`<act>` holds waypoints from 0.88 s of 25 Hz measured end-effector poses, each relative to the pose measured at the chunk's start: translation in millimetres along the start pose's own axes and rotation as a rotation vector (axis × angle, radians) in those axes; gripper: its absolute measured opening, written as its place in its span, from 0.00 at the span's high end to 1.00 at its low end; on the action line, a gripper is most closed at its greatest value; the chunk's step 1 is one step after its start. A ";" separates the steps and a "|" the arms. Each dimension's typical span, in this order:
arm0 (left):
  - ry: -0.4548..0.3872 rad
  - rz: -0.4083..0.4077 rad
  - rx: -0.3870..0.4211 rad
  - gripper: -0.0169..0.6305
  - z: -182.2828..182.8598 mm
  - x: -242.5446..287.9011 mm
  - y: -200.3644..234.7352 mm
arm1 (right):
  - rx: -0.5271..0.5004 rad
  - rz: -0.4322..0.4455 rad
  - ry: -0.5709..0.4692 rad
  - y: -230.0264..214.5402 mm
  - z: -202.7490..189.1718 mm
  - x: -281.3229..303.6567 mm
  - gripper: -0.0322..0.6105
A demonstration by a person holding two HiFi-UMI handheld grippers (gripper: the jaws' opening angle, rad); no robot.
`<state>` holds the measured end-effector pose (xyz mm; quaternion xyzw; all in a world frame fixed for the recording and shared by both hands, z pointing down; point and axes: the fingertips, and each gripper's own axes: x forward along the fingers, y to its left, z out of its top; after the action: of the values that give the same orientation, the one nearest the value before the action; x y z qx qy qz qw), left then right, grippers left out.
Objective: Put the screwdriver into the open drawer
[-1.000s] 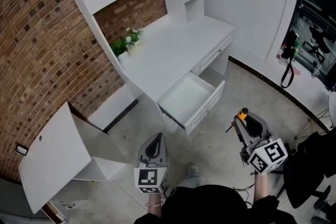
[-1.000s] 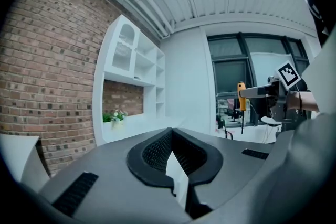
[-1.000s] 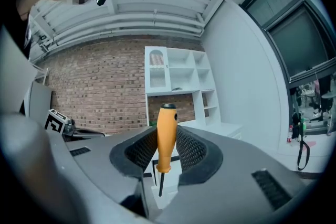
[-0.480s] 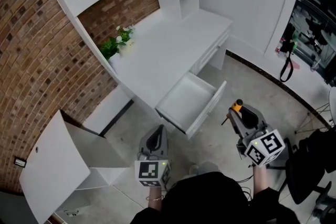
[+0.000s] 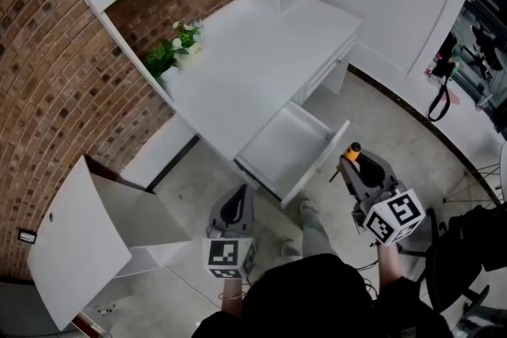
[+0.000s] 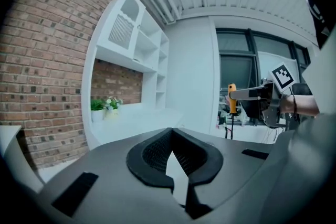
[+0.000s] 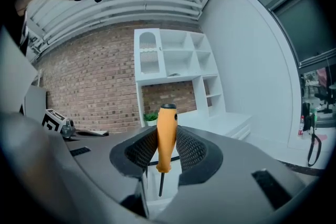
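Observation:
An orange-handled screwdriver (image 5: 353, 151) (image 7: 166, 136) stands upright between the pads of my right gripper (image 5: 354, 162) (image 7: 163, 150), which is shut on its handle; the thin shaft hangs below. This gripper hovers just right of the front panel of the open white drawer (image 5: 318, 162), which is pulled out of the desk (image 5: 253, 67) and looks bare inside. My left gripper (image 5: 234, 211) (image 6: 170, 152) sits lower left, in front of the drawer, shut with nothing in it. The screwdriver (image 6: 231, 98) also shows at the right of the left gripper view.
A potted plant (image 5: 169, 50) stands at the desk's back left against the brick wall. A white cabinet with its door swung open (image 5: 75, 241) is on the floor at the left. A black office chair (image 5: 467, 249) stands at the right. A black strap (image 5: 438, 103) hangs by the far wall.
Both grippers have come closer to the open drawer; the right one, still holding the screwdriver, now hangs beside the drawer's front panel. Neither pair of jaws has changed.

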<state>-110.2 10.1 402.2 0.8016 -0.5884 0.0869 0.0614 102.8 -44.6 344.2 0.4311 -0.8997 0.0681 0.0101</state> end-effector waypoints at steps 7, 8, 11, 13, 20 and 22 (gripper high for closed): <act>0.063 0.051 -0.056 0.96 -9.5 50.6 12.1 | 0.014 0.079 0.076 -32.9 -13.0 65.1 0.77; 0.069 0.055 -0.065 0.96 -11.3 58.6 12.3 | 0.015 0.094 0.088 -37.3 -14.9 74.4 0.77; 0.097 0.071 -0.093 0.96 -19.5 81.9 11.2 | 0.007 0.145 0.127 -49.4 -21.4 101.9 0.77; 0.118 0.080 -0.105 0.96 -24.2 96.1 9.2 | 0.000 0.184 0.156 -56.1 -24.7 119.7 0.77; 0.191 0.150 -0.173 0.96 -48.2 129.5 13.5 | -0.031 0.331 0.260 -63.7 -52.6 171.8 0.77; 0.201 0.171 -0.192 0.96 -54.7 137.2 15.9 | -0.049 0.372 0.293 -65.1 -62.7 183.6 0.77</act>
<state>-88.9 -111.7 484.6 0.7263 -0.6509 0.1150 0.1886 35.5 -218.8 427.8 0.2433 -0.9539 0.1087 0.1381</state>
